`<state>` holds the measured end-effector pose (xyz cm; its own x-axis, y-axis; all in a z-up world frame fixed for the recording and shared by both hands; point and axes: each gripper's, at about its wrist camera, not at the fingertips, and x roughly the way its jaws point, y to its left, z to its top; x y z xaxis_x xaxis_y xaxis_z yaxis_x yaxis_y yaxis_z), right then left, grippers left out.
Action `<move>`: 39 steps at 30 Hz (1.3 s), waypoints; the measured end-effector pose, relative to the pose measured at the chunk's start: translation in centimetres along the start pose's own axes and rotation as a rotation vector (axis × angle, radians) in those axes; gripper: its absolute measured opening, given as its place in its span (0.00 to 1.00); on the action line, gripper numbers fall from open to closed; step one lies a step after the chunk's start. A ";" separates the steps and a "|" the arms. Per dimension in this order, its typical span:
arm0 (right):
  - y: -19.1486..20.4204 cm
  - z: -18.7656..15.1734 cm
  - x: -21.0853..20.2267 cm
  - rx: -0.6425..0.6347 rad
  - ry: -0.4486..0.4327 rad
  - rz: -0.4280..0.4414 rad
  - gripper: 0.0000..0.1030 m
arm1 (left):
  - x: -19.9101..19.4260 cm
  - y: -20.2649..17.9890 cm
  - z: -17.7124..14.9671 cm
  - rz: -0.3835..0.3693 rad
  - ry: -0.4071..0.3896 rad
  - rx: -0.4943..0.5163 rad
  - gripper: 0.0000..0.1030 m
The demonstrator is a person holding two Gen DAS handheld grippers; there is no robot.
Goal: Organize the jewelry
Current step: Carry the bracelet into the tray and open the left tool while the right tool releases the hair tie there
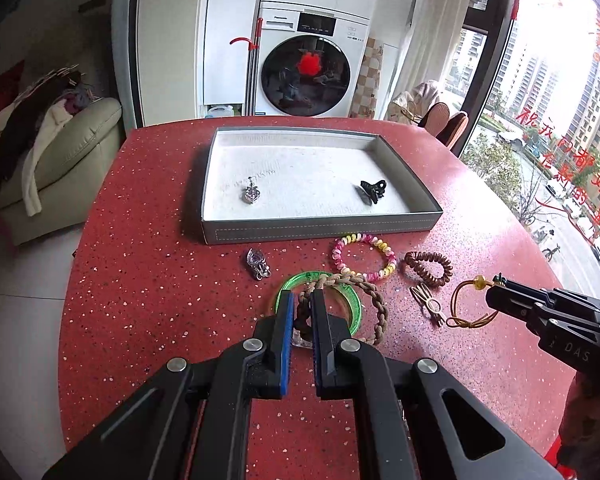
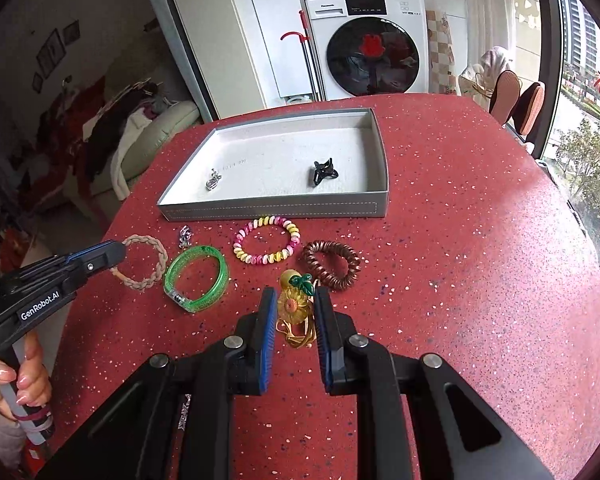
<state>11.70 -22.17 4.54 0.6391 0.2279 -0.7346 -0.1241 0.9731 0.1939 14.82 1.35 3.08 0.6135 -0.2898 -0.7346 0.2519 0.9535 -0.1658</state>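
Note:
A grey tray (image 1: 320, 229) (image 2: 276, 210) on the red table holds a silver pendant (image 1: 251, 193) and a black hair claw (image 1: 373, 190). My left gripper (image 1: 303, 312) is shut on a braided rope bracelet (image 1: 370, 292) (image 2: 150, 258), beside a green bangle (image 1: 348, 294) (image 2: 196, 276). My right gripper (image 2: 294, 312) (image 1: 500, 294) is shut on a gold cord bracelet with a sunflower charm (image 2: 292, 306) (image 1: 466, 304). A colourful bead bracelet (image 1: 364, 258) (image 2: 266, 240), a brown coil hair tie (image 1: 428, 268) (image 2: 332, 264) and a silver pendant (image 1: 258, 264) (image 2: 185, 236) lie in front of the tray.
A small gold hair clip (image 1: 430, 302) lies by the coil tie. A washing machine (image 1: 312, 60) stands behind the table, a sofa (image 1: 60, 160) to the left, a window (image 1: 560, 120) to the right. The table's right part (image 2: 480, 240) is bare.

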 end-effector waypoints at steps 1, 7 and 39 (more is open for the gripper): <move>0.0 0.6 0.1 -0.004 -0.006 0.002 0.20 | 0.1 0.1 0.5 0.000 -0.004 -0.003 0.26; 0.2 4.6 1.4 -0.020 -0.029 0.028 0.20 | 1.5 1.2 4.0 0.005 -0.024 -0.034 0.26; -5.9 13.8 17.4 0.158 0.048 -0.019 0.20 | 18.4 1.5 12.6 0.165 0.063 -0.005 0.26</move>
<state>33.99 -24.39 -0.44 0.6030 0.2149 -0.7682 0.0106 0.9608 0.2771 35.95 -3.66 -2.40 0.5979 -0.1240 -0.7919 0.1483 0.9880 -0.0427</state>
